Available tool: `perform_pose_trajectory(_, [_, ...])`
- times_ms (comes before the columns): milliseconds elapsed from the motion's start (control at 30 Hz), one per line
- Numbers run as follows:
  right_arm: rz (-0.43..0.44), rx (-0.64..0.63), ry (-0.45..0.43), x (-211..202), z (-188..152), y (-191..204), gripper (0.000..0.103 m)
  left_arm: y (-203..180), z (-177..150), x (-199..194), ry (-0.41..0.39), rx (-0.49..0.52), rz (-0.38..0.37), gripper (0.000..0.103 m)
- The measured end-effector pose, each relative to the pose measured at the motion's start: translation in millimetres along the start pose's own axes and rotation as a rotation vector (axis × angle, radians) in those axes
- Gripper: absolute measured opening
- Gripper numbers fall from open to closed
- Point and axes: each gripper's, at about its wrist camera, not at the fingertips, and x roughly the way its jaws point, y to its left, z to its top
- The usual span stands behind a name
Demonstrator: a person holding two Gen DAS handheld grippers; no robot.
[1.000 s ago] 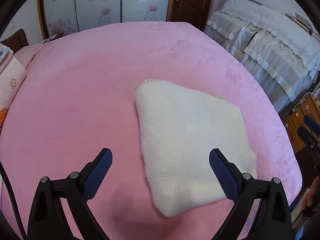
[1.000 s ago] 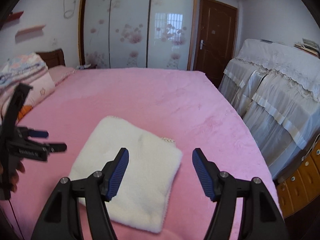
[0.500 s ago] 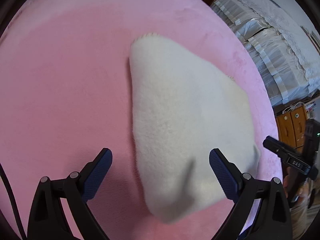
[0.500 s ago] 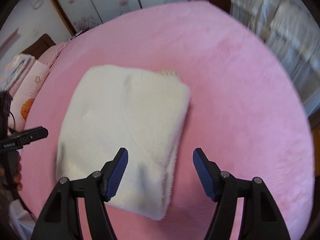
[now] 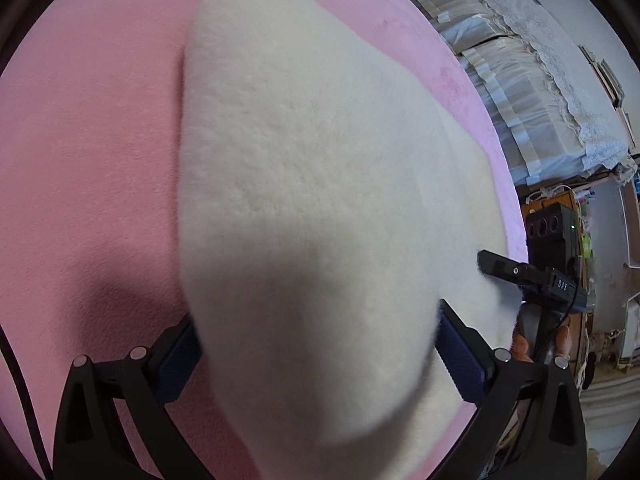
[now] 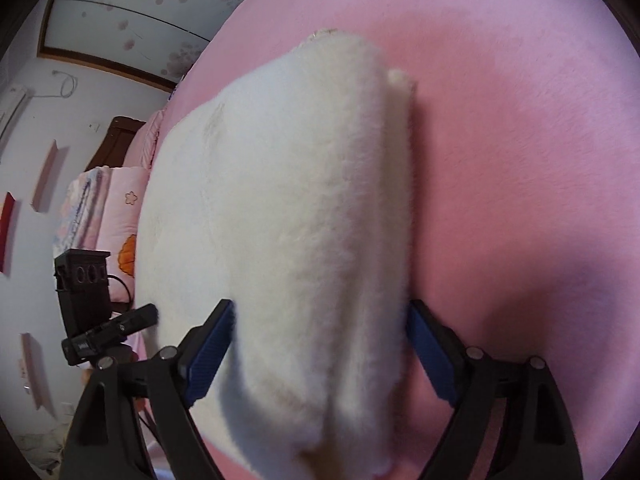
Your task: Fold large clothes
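folded fleece garment [image 5: 320,184], thick and cream-white, lies in a plump bundle on the pink bedspread [image 5: 88,152], near the bed's edge on the side of the draped furniture [image 5: 532,92]. the bedspread fills almost everything behind it, with a patterned pillow [image 6: 116,216] off by the headboard and the flowered wardrobe doors [image 6: 168,12] beyond.

now both tools are down at the near end of the bundle. left gripper [image 5: 316,360] has its jaws spread wide, one blue pad either side of the near corner, fleece bulging between them, nothing pinched. right gripper [image 6: 320,352] matches it on the other near corner, jaws wide apart, straddling the rolled edge, not clamped.

looks to me like a grab at both corners for one more fold, or a lift.

the risk: this pile is thick and layered. if the jaws close shallow they may catch only the top layer, and the bundle would open up as it rises. close unevenly and one corner drags, skewing the fold. it also sits close to the mattress edge, so a careless pull toward the person could slide it off.
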Motion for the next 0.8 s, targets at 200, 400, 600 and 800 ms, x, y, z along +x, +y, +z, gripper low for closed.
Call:
perform_pose_trajectory(200, [0.003, -0.086, 0.008, 17.6, 3.0, 11.2, 0.103, 14.9, 4.6, 18.2, 0.024, -0.014, -0.104, 0.103])
perform_pose_trajectory(400, [0.033, -0.115, -0.041, 12.9, -3.0, 15.6, 0.083, 7.7, 7.7, 19.9, 0.012, -0.015, -0.075, 0.103])
perform_pose_trajectory(600, [0.039, -0.139, -0.071, 9.0, -4.1, 27.6, 0.058, -24.4, 8.5, 14.3, -0.054, -0.009, 0.101, 0.097])
perform_pose_trajectory(800, [-0.005, -0.16, -0.118, -7.9, -12.3, 53.2, 0.047, -46.1, 4.4, -11.3, -0.116, 0.053, 0.159, 0.078])
